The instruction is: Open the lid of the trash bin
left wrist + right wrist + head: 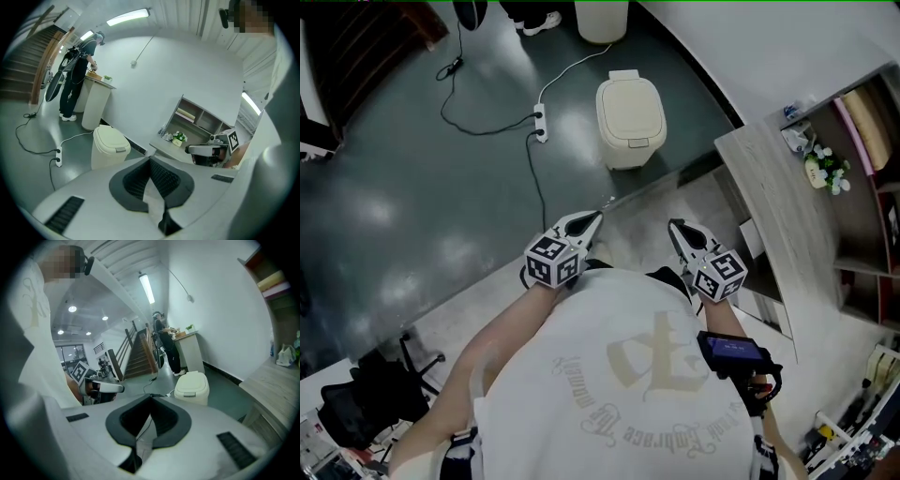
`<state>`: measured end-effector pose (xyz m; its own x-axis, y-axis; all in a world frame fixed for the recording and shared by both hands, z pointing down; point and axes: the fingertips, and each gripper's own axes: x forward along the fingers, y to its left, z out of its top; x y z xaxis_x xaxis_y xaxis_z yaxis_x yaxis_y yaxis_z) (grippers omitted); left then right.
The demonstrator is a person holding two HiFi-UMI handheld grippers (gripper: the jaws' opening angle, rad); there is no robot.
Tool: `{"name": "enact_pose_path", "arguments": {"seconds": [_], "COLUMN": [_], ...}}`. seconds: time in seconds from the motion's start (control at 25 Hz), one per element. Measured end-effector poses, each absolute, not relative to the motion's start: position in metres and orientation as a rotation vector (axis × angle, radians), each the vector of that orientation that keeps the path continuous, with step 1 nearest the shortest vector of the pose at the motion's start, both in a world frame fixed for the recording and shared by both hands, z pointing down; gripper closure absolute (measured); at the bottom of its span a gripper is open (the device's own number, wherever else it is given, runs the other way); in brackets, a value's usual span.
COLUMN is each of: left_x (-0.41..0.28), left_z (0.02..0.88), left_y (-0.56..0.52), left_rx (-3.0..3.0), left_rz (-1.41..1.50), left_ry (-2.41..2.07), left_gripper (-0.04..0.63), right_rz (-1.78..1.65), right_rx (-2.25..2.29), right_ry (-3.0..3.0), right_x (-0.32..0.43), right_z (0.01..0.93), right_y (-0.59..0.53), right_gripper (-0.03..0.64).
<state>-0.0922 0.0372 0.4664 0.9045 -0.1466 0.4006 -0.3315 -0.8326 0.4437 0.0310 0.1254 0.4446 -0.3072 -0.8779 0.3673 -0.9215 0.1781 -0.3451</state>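
Holds the left hand-held gripper (596,217) and the right hand-held gripper (673,225) side by side close to the chest, both pointing forward, each with jaws pressed together on nothing. Faces the cream trash bin (630,117) standing on the dark floor (412,187) well ahead of both, lid (630,101) down. Sees a white power strip (541,123) left of the bin and a wooden worktop (769,197) to its right.

We note a power strip (540,123) on the green floor (412,187); flowers (831,170) sit on the wooden counter (766,202).
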Motion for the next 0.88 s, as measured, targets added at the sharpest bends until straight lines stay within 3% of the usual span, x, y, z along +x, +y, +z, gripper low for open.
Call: {"name": "enact_pose_path", "arguments": {"seconds": [0.44, 0.88], "left_x": [-0.117, -0.083], "left_z": [0.468, 0.479], "left_y": [-0.004, -0.045], "left_rx": [2.513, 2.473], "left_rz": [0.463, 0.513], "left_ry": [-0.448, -0.542], "left_gripper": [0.583, 0.583], "right_rz": [0.787, 0.762], "right_rx": [1.751, 1.536], "right_ry": [-2.357, -2.413], "right_x": [0.032, 0.058], "right_z": [0.446, 0.474], "right_y": [0.074, 0.015], "right_gripper": [0.612, 0.612]}}
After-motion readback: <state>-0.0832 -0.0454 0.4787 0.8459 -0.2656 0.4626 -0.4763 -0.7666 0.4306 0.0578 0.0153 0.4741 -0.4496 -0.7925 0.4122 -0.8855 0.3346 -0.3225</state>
